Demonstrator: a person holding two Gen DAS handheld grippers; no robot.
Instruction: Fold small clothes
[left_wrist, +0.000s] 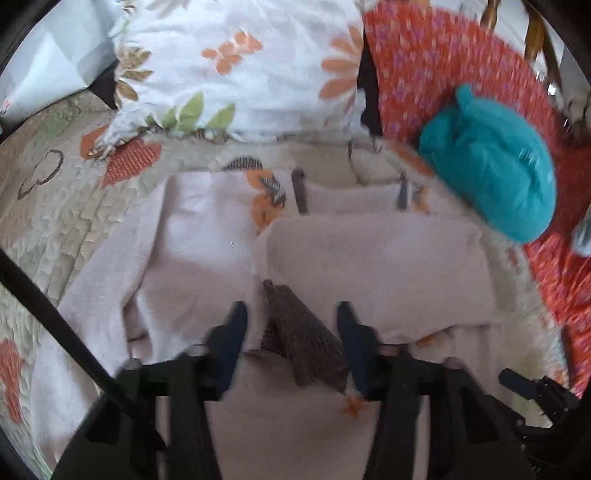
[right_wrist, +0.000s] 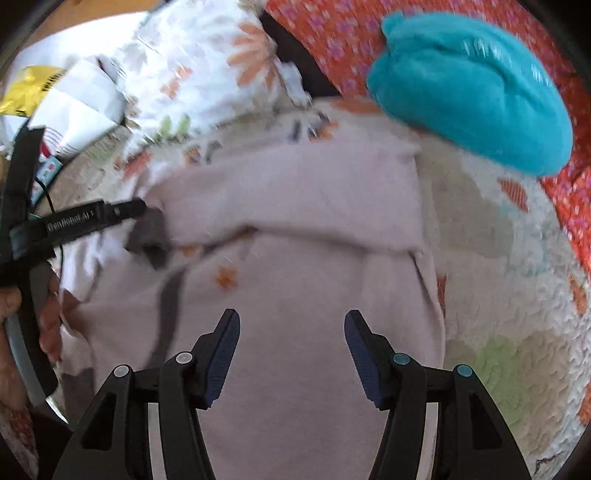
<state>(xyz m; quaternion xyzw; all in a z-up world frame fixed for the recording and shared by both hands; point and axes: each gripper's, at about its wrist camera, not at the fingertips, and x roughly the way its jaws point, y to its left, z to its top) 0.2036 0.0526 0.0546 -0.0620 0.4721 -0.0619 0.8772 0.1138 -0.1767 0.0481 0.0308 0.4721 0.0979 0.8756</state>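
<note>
My left gripper (left_wrist: 291, 310) holds its jaws apart astride the brown ribbed cuff (left_wrist: 303, 343) of the pale pink garment (left_wrist: 369, 251), which lies part-folded on the quilt (left_wrist: 55, 206) toward twelve o'clock, while my right gripper (right_wrist: 291, 317) gapes empty above it.

bed with quilted cream floral bedspread (left_wrist: 55, 206). on it: pale pink fleece garment with grey-brown ribbed cuffs (left_wrist: 369, 258) spread flat, white flower-print pillow (left_wrist: 236, 66) behind, teal fleece bundle (left_wrist: 495, 162) beside it, partly on orange-red floral cloth (left_wrist: 436, 59).

Teal bundle (right_wrist: 469, 88) and floral pillow (left_wrist: 236, 66) crowd the garment's (right_wrist: 295, 229) far edge.
</note>
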